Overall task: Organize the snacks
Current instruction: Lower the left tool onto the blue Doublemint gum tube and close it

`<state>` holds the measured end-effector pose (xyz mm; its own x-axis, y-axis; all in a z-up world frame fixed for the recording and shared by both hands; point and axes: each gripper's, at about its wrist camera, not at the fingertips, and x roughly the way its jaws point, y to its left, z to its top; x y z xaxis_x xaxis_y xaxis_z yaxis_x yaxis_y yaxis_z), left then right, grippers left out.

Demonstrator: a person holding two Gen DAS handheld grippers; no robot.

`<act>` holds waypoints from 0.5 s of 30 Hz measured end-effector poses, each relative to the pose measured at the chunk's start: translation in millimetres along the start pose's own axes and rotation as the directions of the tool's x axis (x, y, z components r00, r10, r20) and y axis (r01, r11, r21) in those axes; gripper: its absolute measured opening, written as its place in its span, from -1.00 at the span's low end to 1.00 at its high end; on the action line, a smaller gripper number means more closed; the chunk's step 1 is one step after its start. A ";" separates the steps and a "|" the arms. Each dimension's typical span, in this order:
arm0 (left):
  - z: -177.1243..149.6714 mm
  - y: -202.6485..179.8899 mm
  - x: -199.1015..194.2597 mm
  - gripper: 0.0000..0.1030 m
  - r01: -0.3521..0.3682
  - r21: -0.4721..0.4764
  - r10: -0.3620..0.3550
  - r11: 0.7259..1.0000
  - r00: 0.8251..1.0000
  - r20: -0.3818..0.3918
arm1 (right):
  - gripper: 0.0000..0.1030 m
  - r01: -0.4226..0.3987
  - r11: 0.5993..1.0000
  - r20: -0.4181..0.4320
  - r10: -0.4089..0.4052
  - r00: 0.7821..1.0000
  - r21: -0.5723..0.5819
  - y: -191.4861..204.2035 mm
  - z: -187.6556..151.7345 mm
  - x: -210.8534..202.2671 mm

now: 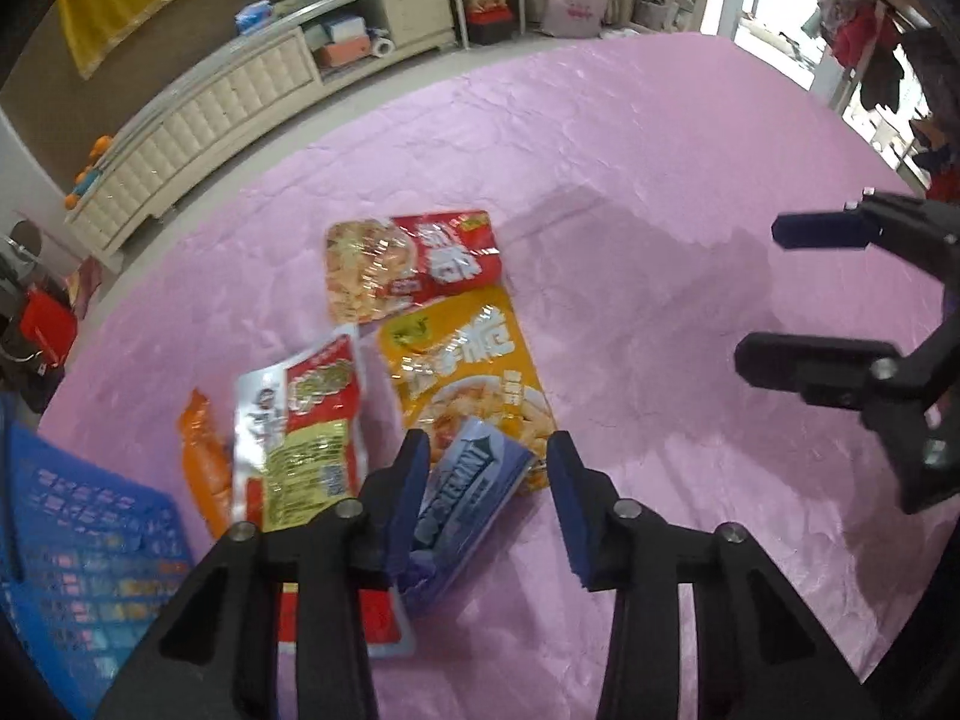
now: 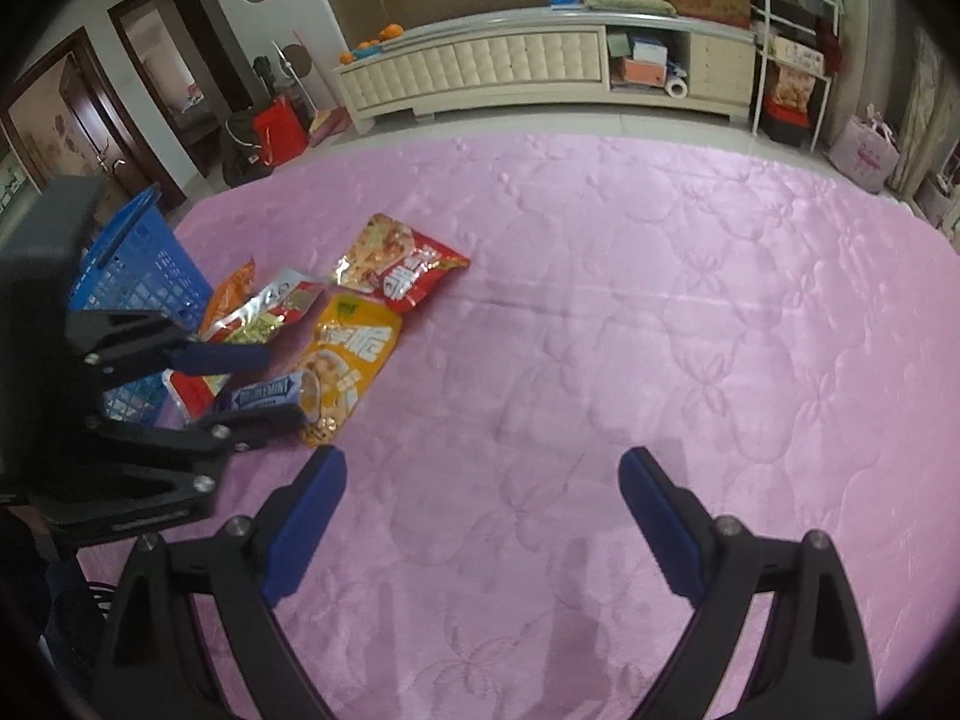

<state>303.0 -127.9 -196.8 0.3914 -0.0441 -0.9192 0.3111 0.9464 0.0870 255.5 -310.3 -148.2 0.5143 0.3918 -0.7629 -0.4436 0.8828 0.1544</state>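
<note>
Your left tool (image 1: 489, 468) is spread around the gum pack (image 1: 462, 498) near the bed's (image 2: 600, 300) left edge, beside the basket (image 2: 138, 264). Your right tool (image 2: 483, 516) gapes over open bedspread.

Count's in: four snack packets (image 1: 413, 264) fanned out, one blue gum pack (image 1: 465, 495) at six o'clock, one blue basket (image 1: 78, 546) at eight.
</note>
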 end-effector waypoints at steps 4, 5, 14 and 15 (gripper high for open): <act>-2.2 -3.4 5.1 -0.30 -0.006 0.013 0.006 1.000 1.000 -0.016 | 0.84 -0.011 1.000 -0.006 0.011 1.000 -0.001 -0.5 -2.6 0.4; -3.3 -3.6 4.0 -0.30 0.006 0.007 -0.006 1.000 1.000 -0.019 | 0.84 -0.009 1.000 -0.009 0.009 1.000 -0.002 -0.8 -3.6 1.7; -13.7 -9.4 -1.6 -0.29 -0.018 0.026 0.019 1.000 0.999 -0.040 | 0.84 -0.008 1.000 -0.014 0.008 1.000 0.011 -5.0 -6.2 4.5; -18.2 -11.2 -3.2 -0.26 -0.020 0.033 0.022 0.999 0.999 -0.044 | 0.84 -0.009 1.000 -0.014 0.009 1.000 0.011 -5.5 -6.6 3.9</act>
<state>282.5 -132.5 -201.9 0.3598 -0.0094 -0.9330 0.3315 0.9360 0.1184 255.1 -315.4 -156.3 0.5000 0.3962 -0.7701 -0.4398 0.8822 0.1683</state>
